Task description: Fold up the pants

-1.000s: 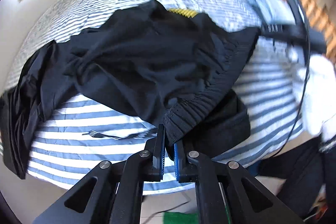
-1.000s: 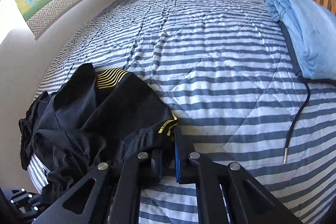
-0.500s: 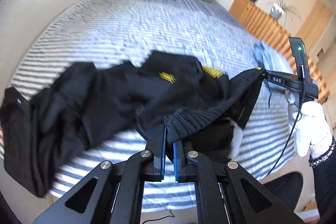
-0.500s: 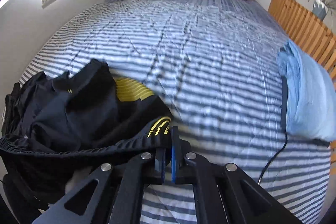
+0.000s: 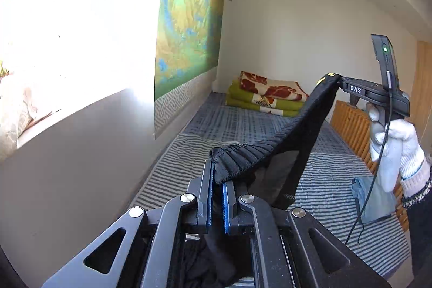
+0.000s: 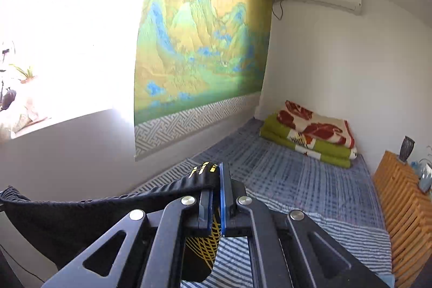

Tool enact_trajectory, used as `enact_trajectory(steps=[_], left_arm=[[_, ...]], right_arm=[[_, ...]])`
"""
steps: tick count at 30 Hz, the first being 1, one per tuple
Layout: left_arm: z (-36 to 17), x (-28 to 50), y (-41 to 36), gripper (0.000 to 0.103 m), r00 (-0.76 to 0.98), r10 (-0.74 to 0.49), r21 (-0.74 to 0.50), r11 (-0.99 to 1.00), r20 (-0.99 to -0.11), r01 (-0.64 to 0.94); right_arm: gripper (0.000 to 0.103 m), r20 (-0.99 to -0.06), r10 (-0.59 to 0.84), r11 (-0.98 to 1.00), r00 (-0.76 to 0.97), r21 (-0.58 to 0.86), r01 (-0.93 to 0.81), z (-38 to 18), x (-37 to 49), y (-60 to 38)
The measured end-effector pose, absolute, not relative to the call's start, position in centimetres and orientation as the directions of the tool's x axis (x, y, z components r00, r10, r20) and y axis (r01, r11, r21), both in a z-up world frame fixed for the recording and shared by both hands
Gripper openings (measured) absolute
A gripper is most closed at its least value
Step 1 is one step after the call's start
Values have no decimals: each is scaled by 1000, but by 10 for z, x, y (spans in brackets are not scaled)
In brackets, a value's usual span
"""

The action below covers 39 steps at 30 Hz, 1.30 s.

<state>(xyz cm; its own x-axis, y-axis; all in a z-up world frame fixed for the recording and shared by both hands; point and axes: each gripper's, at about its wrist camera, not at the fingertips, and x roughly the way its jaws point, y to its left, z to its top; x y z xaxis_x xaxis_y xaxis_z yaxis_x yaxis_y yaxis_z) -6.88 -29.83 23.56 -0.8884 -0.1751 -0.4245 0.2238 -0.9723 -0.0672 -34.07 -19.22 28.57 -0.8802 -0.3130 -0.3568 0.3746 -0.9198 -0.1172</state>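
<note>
The black pants (image 5: 272, 153) with yellow print hang in the air above the striped bed (image 5: 332, 177), held by their ribbed waistband. My left gripper (image 5: 217, 174) is shut on one end of the waistband. My right gripper (image 6: 216, 180) is shut on the other end, next to the yellow markings (image 6: 203, 169); it also shows in the left wrist view, held by a white-gloved hand (image 5: 391, 142). The waistband (image 6: 108, 203) stretches taut between both grippers. The legs drop below, mostly hidden behind the gripper bodies.
A folded green and red blanket (image 5: 267, 96) lies at the far end of the bed. A wooden slatted headboard (image 6: 405, 204) runs along the right. Light blue cloth (image 5: 372, 201) lies on the bed's right side. A landscape wall hanging (image 6: 199, 45) covers the left wall.
Both grippers have risen high off the bed, lifting the pants clear of it. The views have tilted up from the bedspread to the walls. The waistband has pulled taut between them.
</note>
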Motion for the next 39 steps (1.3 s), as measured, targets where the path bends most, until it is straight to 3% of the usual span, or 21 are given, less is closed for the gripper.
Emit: enact_trajectory(steps=[4,11,16,22,24,26,29,36,39], left_arm=[[201,-61,-237,5,-863,-54,-57,-994,-503,96],[26,-105,-53,5,-556,348,-239,-935,-754,-261],[-53,-138,82,4,-357,503,-347,-839,-787,-419],[-77,-164,185,5,-230,569,-374,-744,-790,-555],[-81,-165,198,15,-182,564,-375,-723,-806,-581],[-80,-162,199,45,-158,566,-379,-708,-809,-596],[-70,-148,173,48,-187,581,-371,-702,-792,-608],[-33,-123,66,48,-311,554,-358,-784,-773,-507],[-22,-117,17,49,-379,514,-332,-829,-769,-450]], right_arm=[[3,-399,-294,-916,-869,-141,375,269,-334,-165],[3,-640,-108,-945,-760,-172,278,125,-332,-47],[3,-747,57,-975,-662,-184,123,41,-318,64],[3,-783,165,-985,-600,-160,-63,5,-296,181],[6,-817,161,-987,-554,-125,-102,-8,-288,212],[18,-857,127,-991,-499,-96,-88,-21,-280,230],[27,-854,147,-989,-500,-123,-82,-31,-252,245],[28,-833,95,-990,-545,-22,-139,-16,-191,264],[36,-815,204,-978,-543,-148,-146,-8,-182,255]])
